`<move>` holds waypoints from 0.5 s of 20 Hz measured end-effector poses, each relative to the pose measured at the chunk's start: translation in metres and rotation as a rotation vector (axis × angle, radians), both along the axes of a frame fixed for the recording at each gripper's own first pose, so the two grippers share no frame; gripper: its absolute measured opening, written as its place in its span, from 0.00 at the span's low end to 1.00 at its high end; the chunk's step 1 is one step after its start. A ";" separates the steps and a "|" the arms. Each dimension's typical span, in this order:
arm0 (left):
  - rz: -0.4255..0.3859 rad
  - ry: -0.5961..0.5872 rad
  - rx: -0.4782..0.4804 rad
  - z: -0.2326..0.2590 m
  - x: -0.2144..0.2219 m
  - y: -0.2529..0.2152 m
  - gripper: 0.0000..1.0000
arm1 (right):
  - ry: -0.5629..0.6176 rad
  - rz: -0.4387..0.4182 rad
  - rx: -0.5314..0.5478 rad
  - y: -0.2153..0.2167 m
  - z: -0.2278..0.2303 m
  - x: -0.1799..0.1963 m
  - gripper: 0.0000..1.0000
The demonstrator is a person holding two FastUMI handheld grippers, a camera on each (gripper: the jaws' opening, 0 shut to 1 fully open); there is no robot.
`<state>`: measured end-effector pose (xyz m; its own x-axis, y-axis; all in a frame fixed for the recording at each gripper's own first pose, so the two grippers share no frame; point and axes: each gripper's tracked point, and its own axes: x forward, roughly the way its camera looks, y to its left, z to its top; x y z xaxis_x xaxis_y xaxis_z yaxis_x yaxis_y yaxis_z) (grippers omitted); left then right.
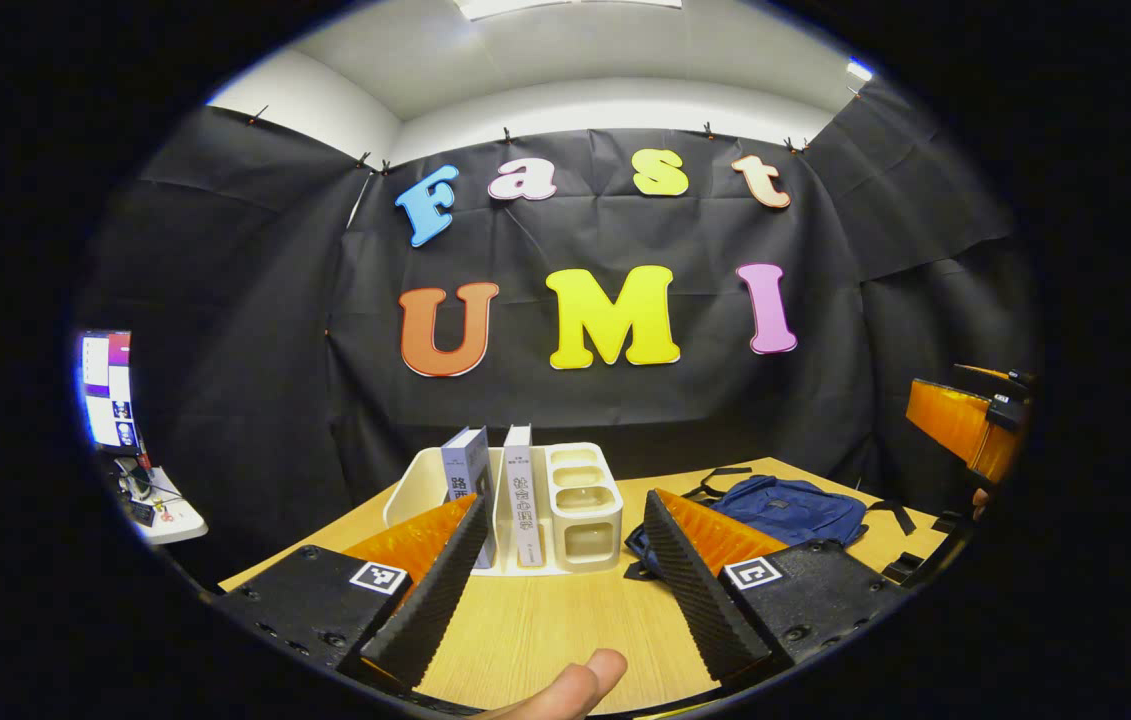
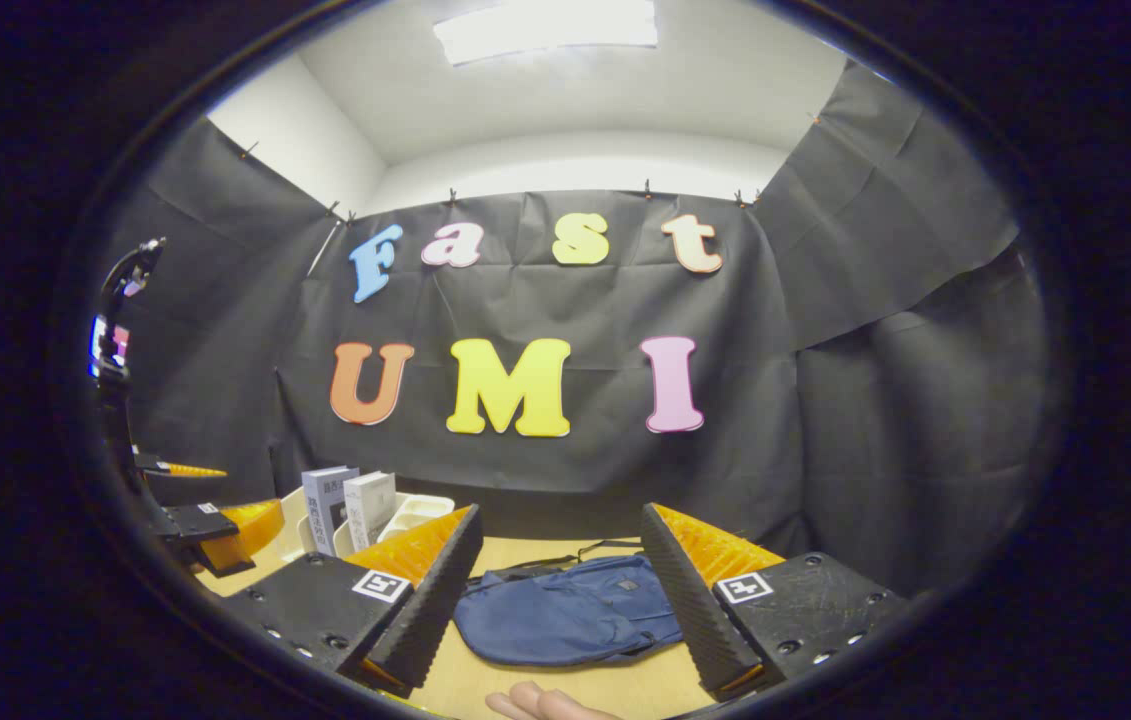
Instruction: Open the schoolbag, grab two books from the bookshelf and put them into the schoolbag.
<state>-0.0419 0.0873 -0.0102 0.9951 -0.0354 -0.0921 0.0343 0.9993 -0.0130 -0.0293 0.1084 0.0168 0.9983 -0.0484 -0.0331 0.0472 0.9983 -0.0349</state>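
A blue schoolbag [image 1: 787, 508] [image 2: 570, 618] lies flat and closed on the wooden table [image 1: 545, 630], its black straps trailing behind it. Two upright books [image 1: 470, 480] [image 1: 520, 490] stand in a white bookshelf [image 1: 580, 505]; in the right gripper view the books [image 2: 325, 505] [image 2: 368, 507] and the bookshelf [image 2: 415, 508] sit at the left. My left gripper [image 1: 565, 545] is open above the table, in front of the bookshelf. My right gripper [image 2: 560, 560] is open above the schoolbag. The left gripper [image 2: 210, 530] appears at the left edge of the right gripper view, the right gripper [image 1: 970, 420] at the right edge of the left gripper view.
A screen [image 1: 108, 390] and a small white stand [image 1: 160, 510] with cables sit beyond the table's left end. A fingertip [image 1: 575, 685] shows at the bottom of the left gripper view. Black cloth walls close in the back and sides.
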 end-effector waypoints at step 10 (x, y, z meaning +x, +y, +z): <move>0.049 -0.004 0.028 -0.005 0.007 0.027 0.99 | 0.092 -0.035 -0.050 -0.004 -0.029 0.007 0.95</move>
<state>-0.0347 0.1140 -0.0150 0.9959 0.0158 -0.0886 -0.0146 0.9998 0.0148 -0.0218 0.1046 -0.0125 0.9888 -0.0874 -0.1208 0.0767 0.9929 -0.0906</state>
